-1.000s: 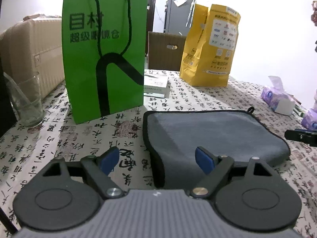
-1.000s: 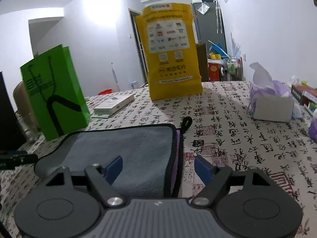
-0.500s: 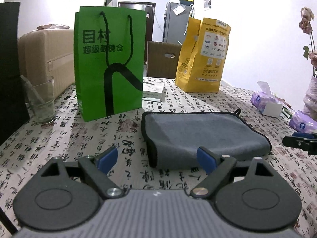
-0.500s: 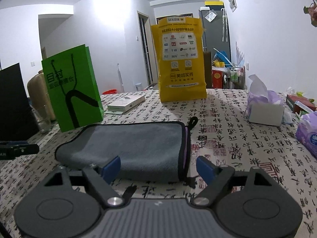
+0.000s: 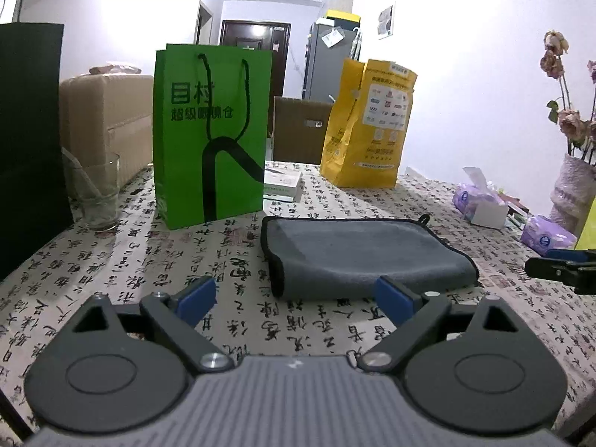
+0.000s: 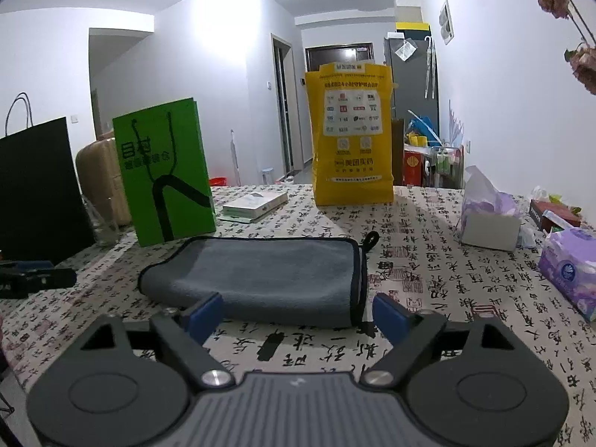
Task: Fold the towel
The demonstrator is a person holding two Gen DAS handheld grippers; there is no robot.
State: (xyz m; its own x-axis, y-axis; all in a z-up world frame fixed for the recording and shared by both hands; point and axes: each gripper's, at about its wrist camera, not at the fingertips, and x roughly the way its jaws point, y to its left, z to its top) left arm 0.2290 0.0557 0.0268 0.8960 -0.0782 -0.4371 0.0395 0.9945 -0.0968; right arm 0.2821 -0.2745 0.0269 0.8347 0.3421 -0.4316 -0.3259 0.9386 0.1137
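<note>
A grey towel [image 5: 365,253] with black edging lies folded flat on the calligraphy-print tablecloth [image 5: 130,260]; it also shows in the right wrist view [image 6: 260,275], with its hanging loop [image 6: 370,240] at the far right corner. My left gripper [image 5: 296,300] is open and empty, hovering just short of the towel's near left edge. My right gripper [image 6: 298,313] is open and empty, just short of the towel's near right edge. Each gripper's tip shows at the side of the other's view: the right one [image 5: 558,270], the left one [image 6: 37,279].
A green paper bag [image 5: 212,134], a yellow bag [image 5: 368,130], a glass [image 5: 95,190], a black bag [image 5: 29,149] and a small box [image 5: 283,184] stand behind the towel. Tissue packs [image 6: 488,212] [image 6: 570,264] and a vase [image 5: 571,190] are at the right.
Both grippers have pulled back from the towel and risen; the towel now lies wholly ahead of the fingertips. Both stay open and empty.
</note>
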